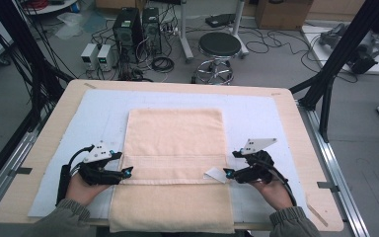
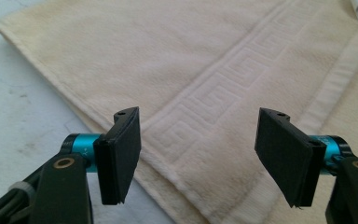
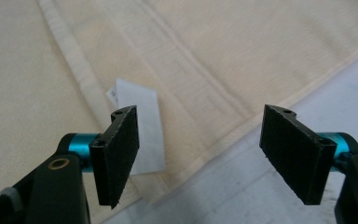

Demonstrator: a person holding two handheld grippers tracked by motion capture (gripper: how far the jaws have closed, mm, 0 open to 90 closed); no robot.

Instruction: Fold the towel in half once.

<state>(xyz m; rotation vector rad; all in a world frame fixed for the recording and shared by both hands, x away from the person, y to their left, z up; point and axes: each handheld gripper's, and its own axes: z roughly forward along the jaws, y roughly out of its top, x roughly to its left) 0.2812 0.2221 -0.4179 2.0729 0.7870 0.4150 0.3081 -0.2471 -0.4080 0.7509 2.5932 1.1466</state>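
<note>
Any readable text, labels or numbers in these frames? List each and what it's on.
None can be read.
White care tag on the cream towel: dark print at its upper edge, too small and blurred to read.
Two small grey power supplies on the floor: lit displays, digits too small to read.
Towel border: woven key pattern, no lettering.

wooden table (image 1: 296,129), a pale blue-white mat (image 1: 98,111) on it, cream towel (image 1: 175,136) atop
</note>
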